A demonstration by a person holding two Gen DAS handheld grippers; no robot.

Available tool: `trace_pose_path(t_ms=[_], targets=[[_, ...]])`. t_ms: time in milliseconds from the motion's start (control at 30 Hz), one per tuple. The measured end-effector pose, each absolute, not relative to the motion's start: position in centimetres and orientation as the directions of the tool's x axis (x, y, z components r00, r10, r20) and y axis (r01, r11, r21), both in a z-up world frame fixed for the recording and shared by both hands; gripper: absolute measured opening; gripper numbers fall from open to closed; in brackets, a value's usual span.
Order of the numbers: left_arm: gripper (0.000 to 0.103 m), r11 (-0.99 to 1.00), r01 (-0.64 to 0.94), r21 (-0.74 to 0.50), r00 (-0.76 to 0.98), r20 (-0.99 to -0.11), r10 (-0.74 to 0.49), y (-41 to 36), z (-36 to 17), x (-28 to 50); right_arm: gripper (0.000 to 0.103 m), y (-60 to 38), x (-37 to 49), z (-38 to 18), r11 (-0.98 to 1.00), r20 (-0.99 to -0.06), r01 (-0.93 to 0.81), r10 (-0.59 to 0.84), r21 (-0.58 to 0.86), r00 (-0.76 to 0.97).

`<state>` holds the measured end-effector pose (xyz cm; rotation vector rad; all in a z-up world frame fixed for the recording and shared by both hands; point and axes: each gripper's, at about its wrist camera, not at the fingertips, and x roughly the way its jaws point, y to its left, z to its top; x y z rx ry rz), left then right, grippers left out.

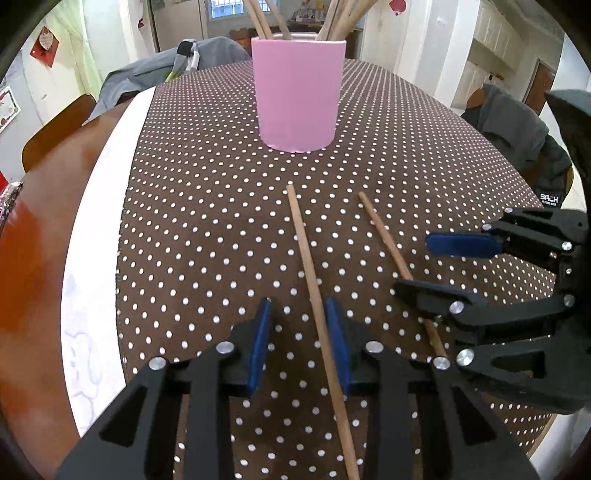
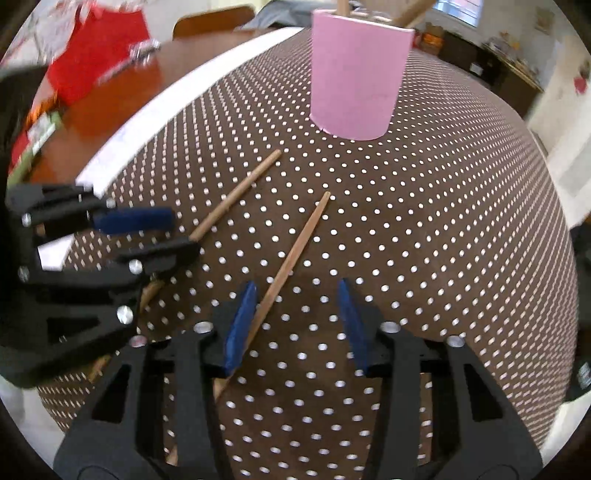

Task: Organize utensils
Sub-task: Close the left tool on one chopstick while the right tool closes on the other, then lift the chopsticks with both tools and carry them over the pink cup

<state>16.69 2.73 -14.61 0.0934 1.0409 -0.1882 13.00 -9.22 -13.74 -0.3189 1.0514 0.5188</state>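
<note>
Brown cloth with white dots (image 1: pixel 207 206) is covering the table, and a pink cup (image 1: pixel 297 94) is standing upright on it toward the far side, with several wooden sticks (image 1: pixel 343 18) poking out of its top. Two more wooden chopsticks are lying on the cloth, near each other but apart. The left gripper (image 1: pixel 300 341) is straddling the thicker chopstick (image 1: pixel 312 273), its blue pads part-open; the stick is running beside the right-hand pad, and the other pad is standing clear of it. The right gripper (image 2: pixel 295 325) is straddling the thinner chopstick (image 2: pixel 295 251) with its jaws part-open too: the stick is lying against the left-hand pad, while the other pad is sitting well apart from it.
</note>
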Motion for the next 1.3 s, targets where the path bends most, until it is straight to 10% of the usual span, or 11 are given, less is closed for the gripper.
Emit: trace_pose_path(t_ms=[233, 367, 733, 1300], targets=[[0.029, 0.977, 0.210, 0.022, 0.468, -0.880, -0.081, 1.6, -14.6, 18.4, 0.011, -9.1, 15.4, -13.7, 0.797, -0.929, -0.604, 0.223, 0.000, 0.295], [0.008, 0.978, 0.209, 0.012, 0.457, -0.885, -0.087, 1.2, -14.4, 19.3, 0.011, -9.3, 17.1, -13.2, 0.786, -0.937, -0.618, 0.230, 0.018, 0.265], [0.006, 0.982, 0.187, -0.013, 0.531, -0.840, -0.112, 1.0, -13.2, 18.3, 0.006, -10.9, 20.3, -12.1, 0.795, -0.904, -0.600, 0.319, 0.091, 0.284], [0.006, 0.979, 0.190, -0.075, 0.837, -0.508, -0.201, 0.4, -3.5, 15.0, 0.006, -15.3, 18.5, -3.5, 0.768, -0.656, -0.593, 0.579, 0.241, 0.484]])
